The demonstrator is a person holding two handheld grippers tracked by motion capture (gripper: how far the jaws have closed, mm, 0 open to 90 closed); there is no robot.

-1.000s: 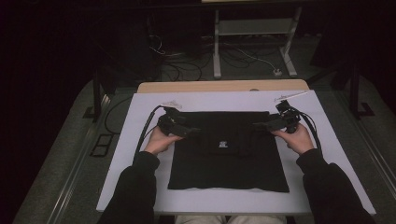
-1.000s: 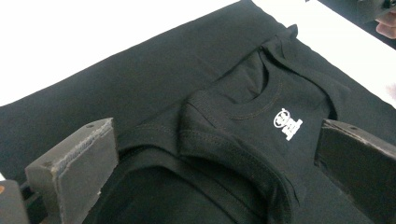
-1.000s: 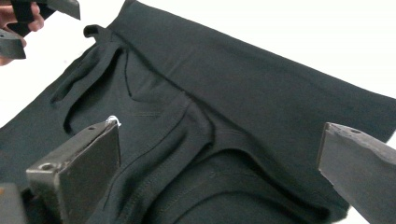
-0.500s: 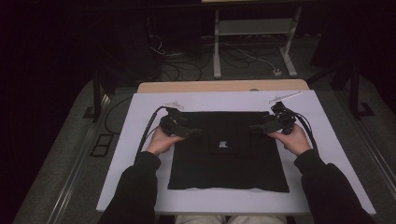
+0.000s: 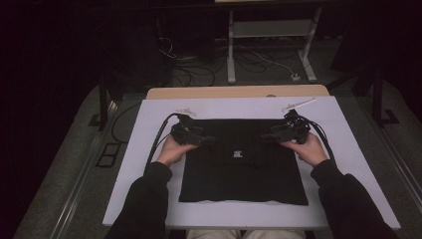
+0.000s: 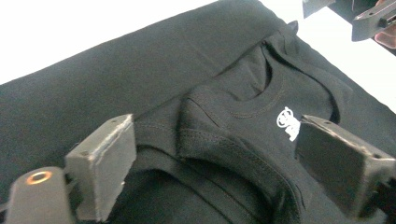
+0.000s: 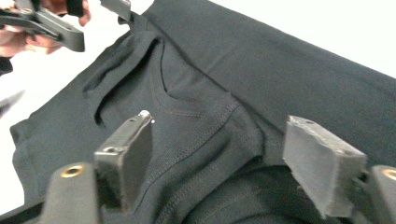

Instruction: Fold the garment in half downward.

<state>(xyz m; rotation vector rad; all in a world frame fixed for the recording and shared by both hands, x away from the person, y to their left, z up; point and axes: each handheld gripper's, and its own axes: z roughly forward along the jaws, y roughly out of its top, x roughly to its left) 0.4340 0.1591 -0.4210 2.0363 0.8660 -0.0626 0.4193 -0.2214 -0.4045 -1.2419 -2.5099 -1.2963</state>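
Observation:
A black shirt (image 5: pixel 239 164) lies folded flat on a white sheet (image 5: pixel 348 164), with a small white logo (image 5: pixel 237 154) near its collar. My left gripper (image 5: pixel 209 141) rests low on the shirt's upper left part. In the left gripper view a raised fold of the collar area (image 6: pixel 224 144) sits between its open jaws, which have just been closing; the pads (image 6: pixel 105 163) stand clear of the cloth. My right gripper (image 5: pixel 266 138) lies on the upper right part. A ridge of fabric (image 7: pixel 219 140) sits between its jaws, also just closing, with its pads (image 7: pixel 322 163) apart from it.
The sheet covers a wooden table (image 5: pixel 239 92). Two small pale objects lie on the sheet beyond the shirt, one far left (image 5: pixel 185 112), one far right (image 5: pixel 298 103). Cables (image 5: pixel 159 144) trail from the grippers. A metal stand (image 5: pixel 268 45) and floor cables lie beyond the table.
The right gripper has edged a little inward over the shirt's top right part. The left hand has stayed in place on the top left part.

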